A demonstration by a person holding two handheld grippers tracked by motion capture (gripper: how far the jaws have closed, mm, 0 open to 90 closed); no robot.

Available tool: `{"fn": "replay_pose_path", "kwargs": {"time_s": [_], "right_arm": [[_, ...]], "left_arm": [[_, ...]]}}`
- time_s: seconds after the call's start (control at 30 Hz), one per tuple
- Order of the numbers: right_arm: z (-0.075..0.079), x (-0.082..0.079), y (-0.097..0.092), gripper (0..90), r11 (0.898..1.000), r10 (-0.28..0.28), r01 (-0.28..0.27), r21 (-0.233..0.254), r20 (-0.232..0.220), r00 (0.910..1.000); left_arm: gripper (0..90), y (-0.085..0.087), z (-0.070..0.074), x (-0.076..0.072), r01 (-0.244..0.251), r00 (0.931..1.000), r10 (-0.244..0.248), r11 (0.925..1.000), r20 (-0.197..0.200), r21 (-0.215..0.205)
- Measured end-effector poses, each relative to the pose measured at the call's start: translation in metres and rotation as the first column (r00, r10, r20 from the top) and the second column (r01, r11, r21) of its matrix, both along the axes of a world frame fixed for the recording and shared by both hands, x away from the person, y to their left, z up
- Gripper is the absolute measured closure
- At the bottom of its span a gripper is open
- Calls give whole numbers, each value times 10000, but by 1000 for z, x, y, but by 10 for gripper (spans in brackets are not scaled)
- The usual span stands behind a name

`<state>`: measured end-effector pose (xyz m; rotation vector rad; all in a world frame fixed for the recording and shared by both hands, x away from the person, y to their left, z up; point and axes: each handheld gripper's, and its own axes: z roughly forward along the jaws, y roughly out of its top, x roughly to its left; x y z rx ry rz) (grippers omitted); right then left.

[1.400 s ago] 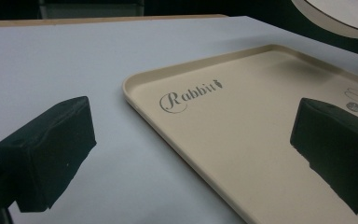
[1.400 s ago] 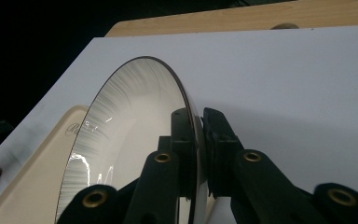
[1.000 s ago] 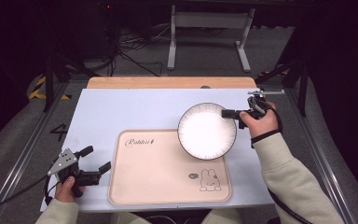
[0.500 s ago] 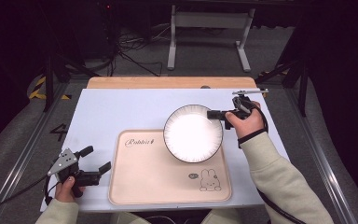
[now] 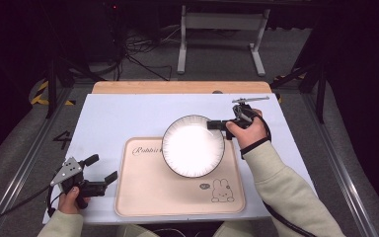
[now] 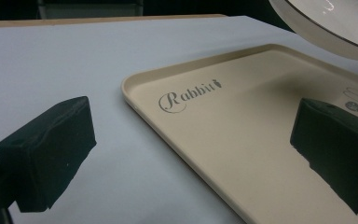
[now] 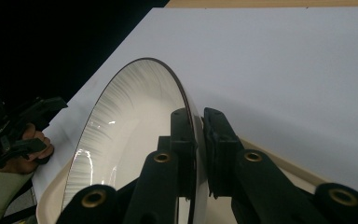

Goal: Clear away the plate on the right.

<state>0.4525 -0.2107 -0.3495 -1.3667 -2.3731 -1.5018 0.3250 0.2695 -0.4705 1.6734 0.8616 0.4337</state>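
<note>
A white plate [image 5: 193, 146] with a dark rim hangs above the beige tray [image 5: 148, 193], which carries the word "Rabbit" and a small rabbit drawing. My right gripper [image 5: 216, 125] is shut on the plate's right rim; in the right gripper view the plate [image 7: 121, 140] stands edge-on, its rim pinched by the right gripper [image 7: 198, 135]. My left gripper [image 5: 101, 170] rests open at the table's front left, just left of the tray. In the left gripper view the left gripper [image 6: 191, 144] has the tray's corner [image 6: 223, 121] between its spread jaws, and the plate's underside [image 6: 335, 23] shows at top right.
The tray lies on a pale blue-grey mat [image 5: 128, 113] over a wooden table [image 5: 177, 87]. Dark floor, cables and a metal stand [image 5: 222, 29] lie beyond the far edge. Rails run along both sides of the table.
My right gripper has carried the plate leftward and toward me, from the mat's right side to above the tray. The left gripper has stayed still.
</note>
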Motion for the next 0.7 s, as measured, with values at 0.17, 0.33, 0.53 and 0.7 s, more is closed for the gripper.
{"fn": "replay_pose_path", "kwargs": {"time_s": [0.17, 0.33, 0.53, 0.7], "right_arm": [[-8, 0, 11, 834, 9998, 201, -200, 56, -189, 9996], [-18, 1, 17, 833, 9994, 344, -341, 85, -424, 9985], [-28, 0, 23, 832, 9989, 462, -459, 55, -637, 9969], [-36, -1, 28, 831, 9983, 588, -587, 43, -828, 9948]], "left_arm": [[4, 0, 0, 0, 6, 10000, -6, 10000, -1, -1], [4, 0, 0, 0, -4, 10000, 4, 10000, 2, 8], [4, 0, 0, 0, -16, 10000, 16, 10000, -22, -8], [4, 0, 0, 0, -29, 10000, 29, 10000, -37, -28]]}}
